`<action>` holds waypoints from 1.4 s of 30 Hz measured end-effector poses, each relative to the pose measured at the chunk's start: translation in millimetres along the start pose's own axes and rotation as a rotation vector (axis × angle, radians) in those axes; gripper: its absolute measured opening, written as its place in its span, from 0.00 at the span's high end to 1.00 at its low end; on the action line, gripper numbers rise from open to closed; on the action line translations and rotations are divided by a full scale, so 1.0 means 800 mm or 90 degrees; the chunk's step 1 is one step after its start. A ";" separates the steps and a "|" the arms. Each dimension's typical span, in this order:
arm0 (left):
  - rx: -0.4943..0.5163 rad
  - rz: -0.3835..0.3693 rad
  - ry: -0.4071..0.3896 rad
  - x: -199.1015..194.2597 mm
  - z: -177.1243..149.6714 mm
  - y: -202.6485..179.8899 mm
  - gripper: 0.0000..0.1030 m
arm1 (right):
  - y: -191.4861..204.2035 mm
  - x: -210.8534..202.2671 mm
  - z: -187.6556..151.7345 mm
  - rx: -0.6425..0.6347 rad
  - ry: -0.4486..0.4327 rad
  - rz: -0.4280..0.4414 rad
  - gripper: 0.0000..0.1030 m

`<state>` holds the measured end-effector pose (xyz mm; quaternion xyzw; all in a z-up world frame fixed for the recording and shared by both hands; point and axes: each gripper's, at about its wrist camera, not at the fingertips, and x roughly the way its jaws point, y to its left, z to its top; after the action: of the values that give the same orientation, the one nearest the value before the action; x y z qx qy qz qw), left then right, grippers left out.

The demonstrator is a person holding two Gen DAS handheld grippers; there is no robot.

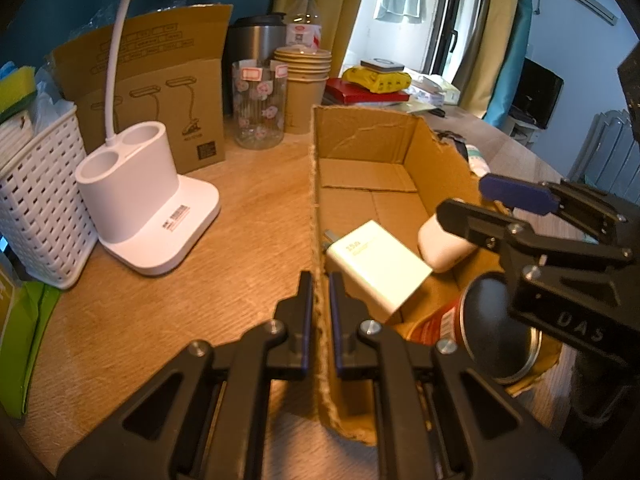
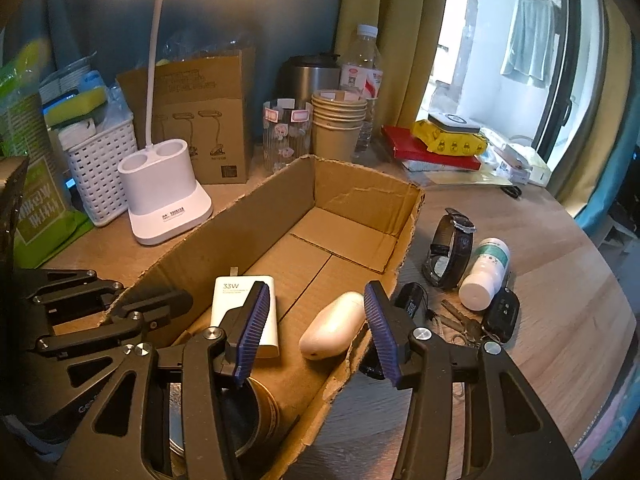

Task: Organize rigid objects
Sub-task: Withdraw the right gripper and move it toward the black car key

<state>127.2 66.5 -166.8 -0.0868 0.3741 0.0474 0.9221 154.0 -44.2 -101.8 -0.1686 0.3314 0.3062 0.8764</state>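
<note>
An open cardboard box (image 1: 364,148) (image 2: 360,200) lies on the wooden table. Inside it are a white 33W charger (image 1: 376,268) (image 2: 248,308), a white oval case (image 1: 440,248) (image 2: 334,326) and a round tin with a dark lid (image 1: 496,328) (image 2: 240,420). My left gripper (image 1: 319,292) (image 2: 132,312) is shut on the box's left wall. My right gripper (image 2: 316,328) (image 1: 472,200) is open and empty above the oval case. To the right of the box lie a black watch (image 2: 448,252), a white bottle (image 2: 486,274), a car key with keys (image 2: 500,314) and a small black device (image 2: 412,300).
A white lamp base (image 1: 152,216) (image 2: 164,196), a white basket (image 1: 36,200) (image 2: 100,168), a lamp carton (image 1: 160,92), a patterned glass (image 1: 260,104), stacked paper cups (image 1: 306,80), a water bottle (image 1: 306,16) and a steel mug (image 1: 252,40) stand behind. Books and a yellow pack (image 2: 448,140) lie at back right.
</note>
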 end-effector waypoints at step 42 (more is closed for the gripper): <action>-0.002 -0.003 0.003 0.003 0.001 0.001 0.92 | -0.148 -0.025 -0.034 0.184 -0.033 -0.080 0.37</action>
<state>128.9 67.2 -168.0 -0.0888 0.3758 0.0457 0.9213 205.9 -155.7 -97.0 -0.0531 0.3381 0.2042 0.9171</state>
